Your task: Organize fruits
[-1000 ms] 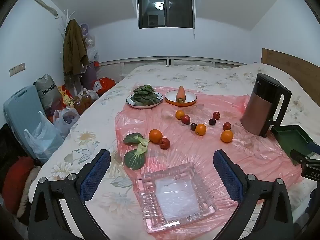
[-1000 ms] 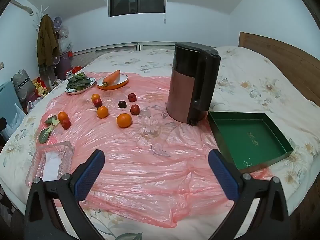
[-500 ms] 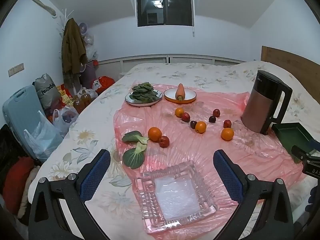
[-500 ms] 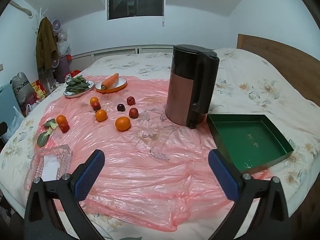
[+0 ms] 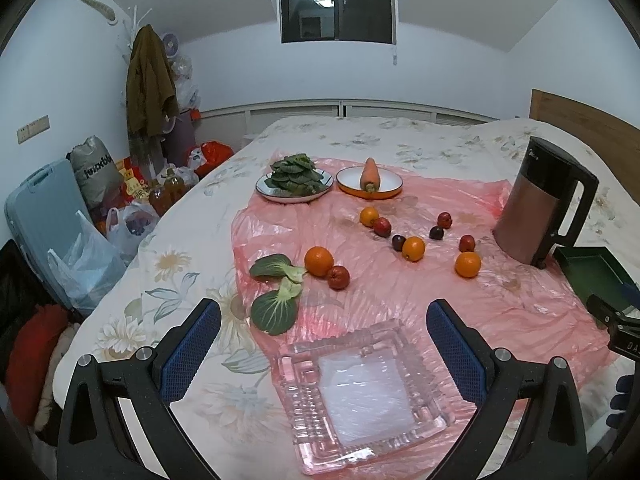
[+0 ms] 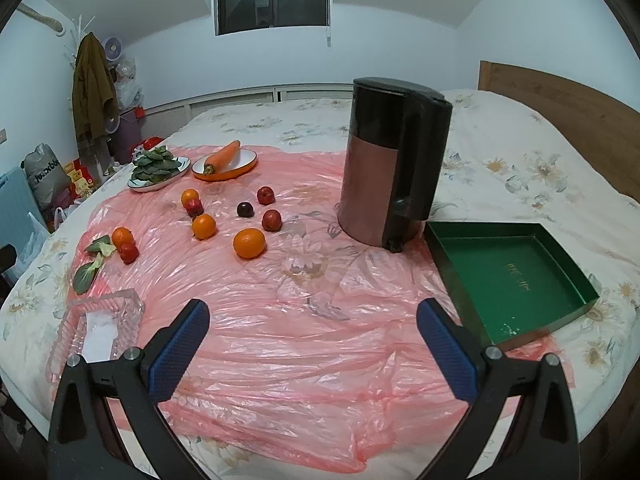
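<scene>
Both grippers are hovering over a bed (image 6: 500, 152) draped with a pink plastic sheet (image 6: 304, 320), and neither is holding anything. The left gripper (image 5: 323, 344) is hanging with its jaws spread wide above a clear glass dish (image 5: 360, 396) that is sitting empty at the sheet's near edge. The right gripper (image 6: 313, 340) is likewise keeping its jaws wide apart over bare plastic, with a green tray (image 6: 508, 276) lying just to its right. The fruits are lying loose on the sheet: one orange (image 5: 319, 261) is touching a small red fruit (image 5: 338, 277) beside two green leaves (image 5: 276, 292), while more oranges and red and dark fruits (image 5: 414, 248) are scattered farther back, left of a kettle (image 6: 394, 160). Behind them, a plate of greens (image 5: 295, 184) and a dish with a carrot (image 5: 369, 178) are sitting side by side.
</scene>
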### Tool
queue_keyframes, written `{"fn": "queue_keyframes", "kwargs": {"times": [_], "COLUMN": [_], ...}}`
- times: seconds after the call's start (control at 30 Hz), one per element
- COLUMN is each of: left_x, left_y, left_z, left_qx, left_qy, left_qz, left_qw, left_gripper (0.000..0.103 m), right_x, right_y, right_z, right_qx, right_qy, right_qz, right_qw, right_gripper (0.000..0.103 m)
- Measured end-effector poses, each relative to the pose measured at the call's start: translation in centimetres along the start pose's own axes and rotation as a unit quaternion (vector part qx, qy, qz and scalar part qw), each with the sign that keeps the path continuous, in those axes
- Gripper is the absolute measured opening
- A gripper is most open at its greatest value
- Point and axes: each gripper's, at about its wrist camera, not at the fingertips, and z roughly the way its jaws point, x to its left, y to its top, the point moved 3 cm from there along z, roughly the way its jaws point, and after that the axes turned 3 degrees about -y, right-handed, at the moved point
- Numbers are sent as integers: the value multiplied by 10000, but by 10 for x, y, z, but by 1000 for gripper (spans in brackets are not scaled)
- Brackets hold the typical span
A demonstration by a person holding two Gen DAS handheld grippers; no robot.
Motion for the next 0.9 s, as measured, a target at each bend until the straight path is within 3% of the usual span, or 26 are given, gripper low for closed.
{"fn": "queue_keyframes", "kwargs": {"times": [0.43,0.9], "left_x": [18,17], "left_y": [10,20], "left_z": [46,155], "left_qx": [520,1255], "left_qy": [-6,180], "left_qz": [-315,-824], "left_qw": [9981,9885], "left_gripper": [101,100], "right_x": [18,79], "right_y": [8,46], "right_z": [47,167], "right_qx": [453,1110], "right_qy": [522,1123], "right_qz": [44,-453], "right_qw": [9976,9864], "right_gripper": [103,103]}}
